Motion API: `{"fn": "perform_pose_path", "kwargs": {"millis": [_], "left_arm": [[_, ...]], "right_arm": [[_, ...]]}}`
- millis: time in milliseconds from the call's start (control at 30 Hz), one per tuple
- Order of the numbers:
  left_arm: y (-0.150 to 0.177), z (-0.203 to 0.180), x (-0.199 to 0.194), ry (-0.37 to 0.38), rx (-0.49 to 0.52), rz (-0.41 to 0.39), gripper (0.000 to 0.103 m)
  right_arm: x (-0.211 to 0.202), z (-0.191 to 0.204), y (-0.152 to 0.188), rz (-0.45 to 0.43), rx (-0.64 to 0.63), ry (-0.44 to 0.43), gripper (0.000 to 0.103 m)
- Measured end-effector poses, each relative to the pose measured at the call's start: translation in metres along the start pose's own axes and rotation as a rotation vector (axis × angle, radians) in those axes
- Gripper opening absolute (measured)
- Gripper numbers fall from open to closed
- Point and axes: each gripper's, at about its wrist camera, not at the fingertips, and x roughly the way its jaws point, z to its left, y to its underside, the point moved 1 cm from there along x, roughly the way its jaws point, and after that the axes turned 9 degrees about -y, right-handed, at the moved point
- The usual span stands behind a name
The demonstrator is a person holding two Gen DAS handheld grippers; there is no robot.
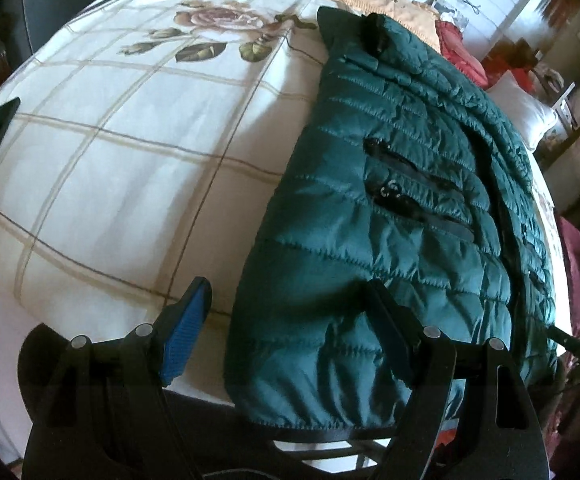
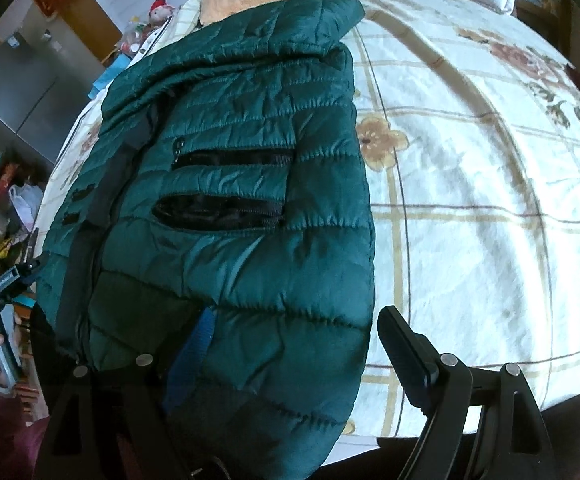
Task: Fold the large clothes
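- The left tool (image 1: 285, 320) hung over the jacket (image 1: 390, 208), jaws apart and clamped on nothing; its blue pad (image 1: 185, 332) stood over the bed (image 1: 109, 152) at 7 o'clock, and the other finger lay across the hem at 5 o'clock.
- The jacket lay flat on the bed, seemingly already folded narrow, hem at the near edge.
- The right tool (image 2: 290, 344) also stood apart, straddling the jacket's (image 2: 241, 208) edge at 6 o'clock.
- Judged step: reaching for the hem. Next, both tools should close on it and carry it toward the collar at 12 o'clock.

Bed w/ checked floral sheet (image 1: 129, 152); green quilted jacket (image 1: 390, 220) on it.
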Motion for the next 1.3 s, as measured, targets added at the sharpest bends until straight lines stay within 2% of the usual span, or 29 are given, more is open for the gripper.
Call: {"fn": "perform_pose_path", "kwargs": {"millis": [233,433,600,633,700,800,1100,1300], "left_arm": [[0.006,-0.005,0.002,0.062,-0.002,0.031,0.079],[0.008,-0.020,0.004,0.031,0.084,0.010,0.083],[0.007,-0.023,0.006,0.017,0.091,0.019,0.084],[0.007,-0.024,0.006,0.012,0.099,0.023,0.084],[0.007,-0.025,0.007,0.009,0.100,0.029,0.084],[0.007,-0.026,0.007,0.001,0.098,0.032,0.084],[0.010,-0.026,0.005,-0.014,0.105,0.035,0.084],[0.013,-0.026,0.005,-0.015,0.108,0.015,0.085]], "right_arm": [[0.004,0.001,0.005,0.008,0.014,-0.077,0.082],[0.002,0.003,0.013,0.030,-0.007,-0.165,0.082],[0.000,0.002,0.017,0.015,0.002,-0.211,0.080],[0.000,0.003,0.017,0.011,-0.005,-0.209,0.076],[0.001,0.006,0.018,0.009,-0.035,-0.184,0.064],[0.002,0.005,0.016,0.005,-0.044,-0.189,0.058],[-0.015,0.011,0.011,-0.021,-0.080,-0.219,0.057],[0.000,0.012,0.011,0.032,-0.064,-0.211,0.060]]}}
